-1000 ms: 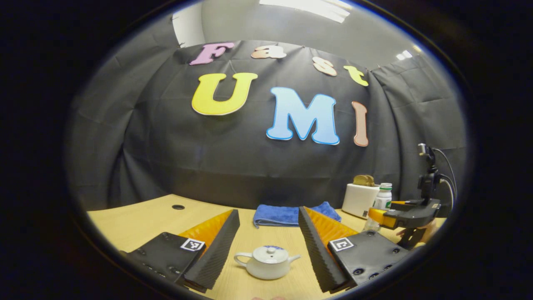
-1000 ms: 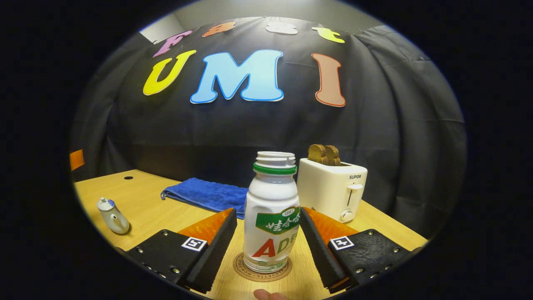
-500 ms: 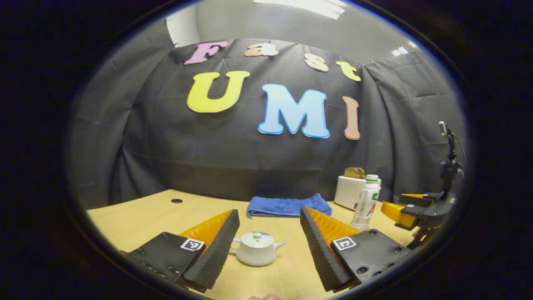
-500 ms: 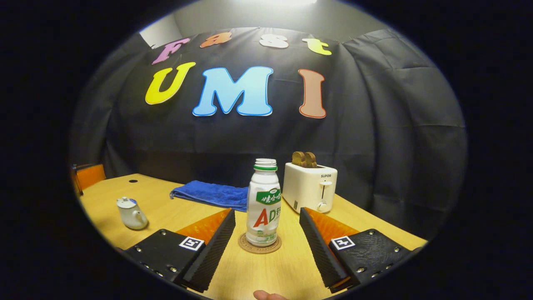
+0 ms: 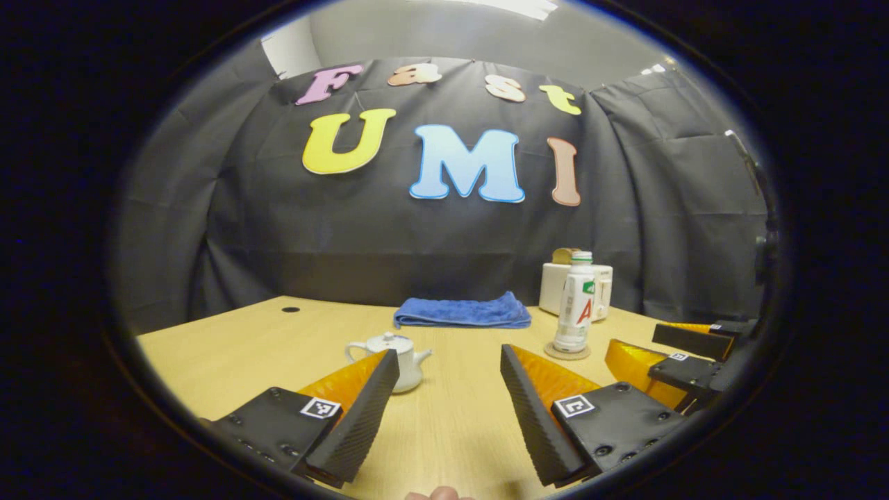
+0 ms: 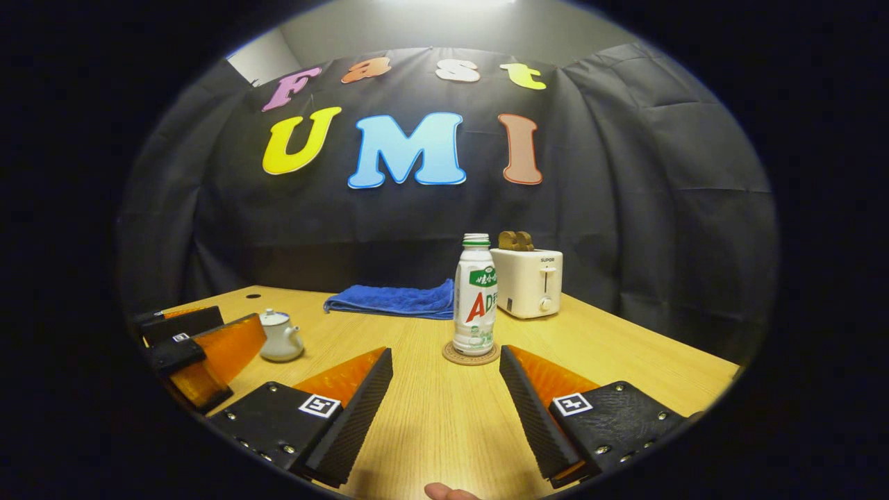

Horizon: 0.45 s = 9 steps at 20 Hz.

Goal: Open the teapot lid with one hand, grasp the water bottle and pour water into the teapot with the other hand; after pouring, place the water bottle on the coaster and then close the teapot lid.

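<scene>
Left claw point(image 5: 450, 378): fingers spread wide, gripping nothing, bare worktop point(image 5: 236, 347) between them.
Right claw point(image 6: 446, 378): spread as wide, empty; also seen low at the right rim of the left gripper view, partly cut off.
Teapot point(image 5: 390, 351): lid on, upright on the worktop, its lower body hidden behind the left claw's left finger point(image 5: 361, 417).
Water bottle point(image 6: 475, 295): capless, standing on the round coaster point(image 6: 471, 354), ahead of the right claw and apart from both fingers.
Open room: clear wood in front of both claws; the worktop's right edge runs near the toaster point(image 6: 528, 281).
Behind: folded blue towel point(image 6: 392, 300) by the wall; the toaster is half hidden by the bottle in the left gripper view.
</scene>
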Motion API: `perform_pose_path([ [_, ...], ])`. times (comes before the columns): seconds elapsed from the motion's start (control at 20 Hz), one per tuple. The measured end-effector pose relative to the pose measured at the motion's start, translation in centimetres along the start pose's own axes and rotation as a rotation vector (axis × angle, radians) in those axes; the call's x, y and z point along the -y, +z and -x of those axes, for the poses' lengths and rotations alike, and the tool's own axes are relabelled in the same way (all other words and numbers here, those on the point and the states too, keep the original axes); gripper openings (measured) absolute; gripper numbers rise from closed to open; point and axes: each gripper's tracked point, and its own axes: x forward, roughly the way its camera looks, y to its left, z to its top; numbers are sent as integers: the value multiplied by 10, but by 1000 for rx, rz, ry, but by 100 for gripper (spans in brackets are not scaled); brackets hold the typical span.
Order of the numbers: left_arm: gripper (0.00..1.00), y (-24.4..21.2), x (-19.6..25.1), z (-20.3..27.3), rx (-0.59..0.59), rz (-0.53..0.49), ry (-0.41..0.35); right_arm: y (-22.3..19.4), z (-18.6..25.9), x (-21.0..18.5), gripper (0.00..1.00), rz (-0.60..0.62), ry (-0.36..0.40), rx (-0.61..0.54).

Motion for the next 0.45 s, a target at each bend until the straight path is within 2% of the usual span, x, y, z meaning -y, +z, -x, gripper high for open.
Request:
perform_pose_path([
  [0.1,99,6,1,9,34,-49,24,5,8,0,96,-14,-2,33],
  [0.15,99,7,8,13,26,-48,8,7,9,4,95,-18,-21,39],
  [0.25,100,5,7,7,30,-47,33,6,11,7,96,-13,-61,47],
  [0.45,100,4,11,10,31,-43,37,8,14,-6,95,-13,-4,59],
])
